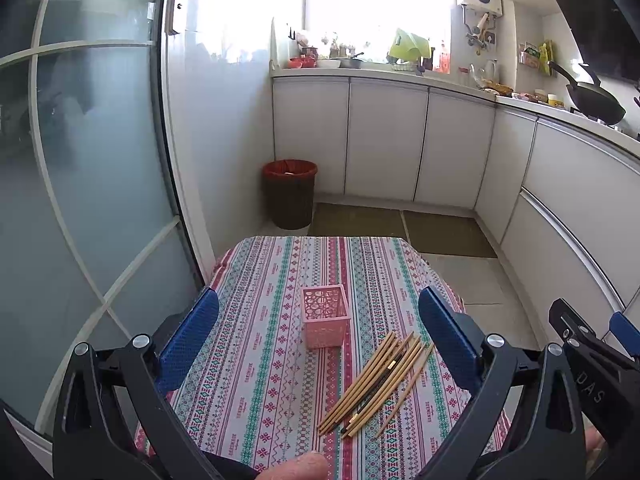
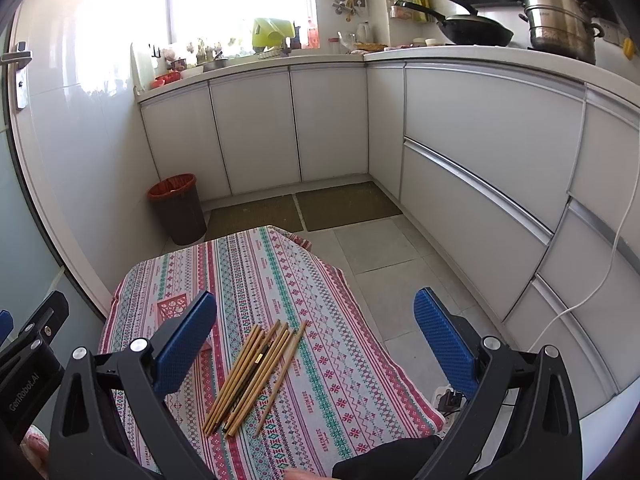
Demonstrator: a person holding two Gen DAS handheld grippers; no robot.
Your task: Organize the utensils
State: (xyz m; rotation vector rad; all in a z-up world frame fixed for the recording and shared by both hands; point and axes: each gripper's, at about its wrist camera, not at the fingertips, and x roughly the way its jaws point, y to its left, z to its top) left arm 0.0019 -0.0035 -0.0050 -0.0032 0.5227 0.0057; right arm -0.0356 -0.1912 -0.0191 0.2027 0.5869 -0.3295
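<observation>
- I see the chopsticks (image 1: 376, 384) lying in a loose bundle on the tablecloth (image 1: 256, 360), just near and right of the pink holder (image 1: 324, 316).
- Their long axis runs from near-left to far-right.
- My left gripper (image 1: 320, 340) and right gripper (image 2: 316, 340) both hover with jaws wide, empty.
- The right one seems nearer the bundle, though the fisheye bends this.
</observation>
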